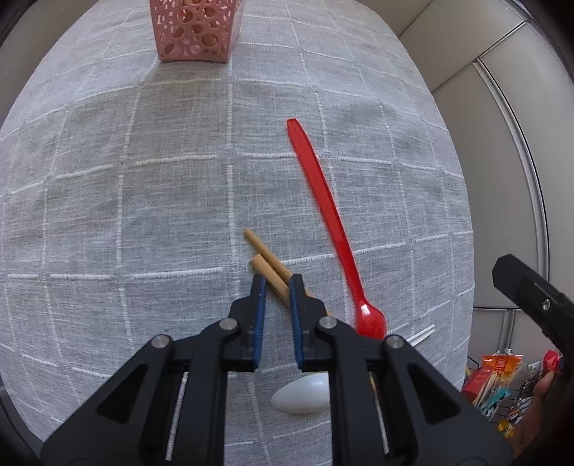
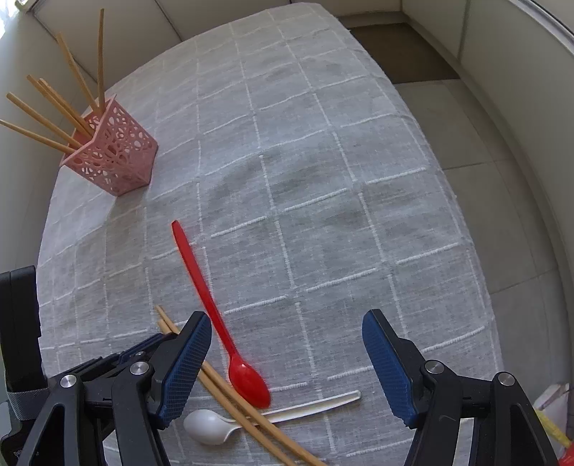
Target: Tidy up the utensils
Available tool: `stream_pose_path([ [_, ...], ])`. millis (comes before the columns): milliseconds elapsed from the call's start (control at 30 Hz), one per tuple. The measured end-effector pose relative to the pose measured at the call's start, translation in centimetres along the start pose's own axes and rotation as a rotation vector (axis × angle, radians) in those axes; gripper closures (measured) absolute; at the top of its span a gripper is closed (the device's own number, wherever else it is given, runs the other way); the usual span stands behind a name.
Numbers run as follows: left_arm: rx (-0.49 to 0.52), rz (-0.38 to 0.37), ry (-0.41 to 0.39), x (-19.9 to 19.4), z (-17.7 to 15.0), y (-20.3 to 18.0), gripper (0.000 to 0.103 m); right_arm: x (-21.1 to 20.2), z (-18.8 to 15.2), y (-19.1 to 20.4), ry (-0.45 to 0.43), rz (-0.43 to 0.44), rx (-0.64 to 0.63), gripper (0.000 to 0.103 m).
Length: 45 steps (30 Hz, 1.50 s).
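Two wooden chopsticks [image 1: 264, 258] lie side by side on the grey checked tablecloth [image 1: 143, 179]. My left gripper [image 1: 277, 284] points steeply down and is shut on the chopsticks near their upper ends. A red spoon [image 1: 323, 193] lies just right of them, and a white spoon [image 1: 305, 392] lies under the gripper. In the right wrist view my right gripper [image 2: 286, 315] hangs open above the red spoon [image 2: 201, 279] and the white spoon [image 2: 211, 426], holding nothing. The chopsticks [image 2: 229, 390] cross over the white spoon's handle. The left gripper's fingers [image 2: 143, 349] show at lower left.
A pink perforated holder [image 2: 114, 157] with several chopsticks [image 2: 53, 107] stands at the table's far left, also visible as the holder [image 1: 193, 32] at the top. Tiled floor [image 2: 484, 143] lies beyond the table's right edge. Coloured packets [image 1: 498, 372] sit off the table at lower right.
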<state>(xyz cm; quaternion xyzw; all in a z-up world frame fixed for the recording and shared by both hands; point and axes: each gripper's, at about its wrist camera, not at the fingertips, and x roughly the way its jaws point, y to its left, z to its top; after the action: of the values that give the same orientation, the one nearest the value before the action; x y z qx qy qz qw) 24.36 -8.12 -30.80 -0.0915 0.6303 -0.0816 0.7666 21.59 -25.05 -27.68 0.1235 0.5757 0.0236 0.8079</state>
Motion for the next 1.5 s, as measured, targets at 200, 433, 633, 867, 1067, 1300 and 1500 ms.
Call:
stream_pose_path([
  [200,-0.051,-0.012,0.011,-0.2,0.9,1.6,0.088,0.3,0.0,0.2,0.010,-0.002,-0.007,0.028],
  [433,-0.071,-0.038,0.015,0.2,0.8,1.3,0.088,0.3,0.1,0.9,0.004,-0.003,-0.011,0.028],
  [633,-0.115,-0.057,0.004,0.4,1.3,0.9,0.086,0.4,0.0,1.1,0.002,-0.010,-0.009,0.028],
  [867,-0.119,-0.078,0.007,-0.2,2.7,2.1,0.103,1.0,0.0,1.2,0.018,-0.022,-0.006,0.028],
  [1067,-0.110,-0.105,-0.014,-2.1,3.3,3.9,0.103,1.5,0.3,2.4,0.025,-0.016,-0.034,0.029],
  [1300,-0.102,-0.191,0.055,-1.4,2.2,2.3,0.086,1.0,1.3,2.3,-0.011,0.024,0.030,0.029],
  [1500,-0.074,-0.121,0.078,-0.1,1.4,0.3,0.086,1.4,0.9,0.8,0.024,0.031,0.062,0.029],
])
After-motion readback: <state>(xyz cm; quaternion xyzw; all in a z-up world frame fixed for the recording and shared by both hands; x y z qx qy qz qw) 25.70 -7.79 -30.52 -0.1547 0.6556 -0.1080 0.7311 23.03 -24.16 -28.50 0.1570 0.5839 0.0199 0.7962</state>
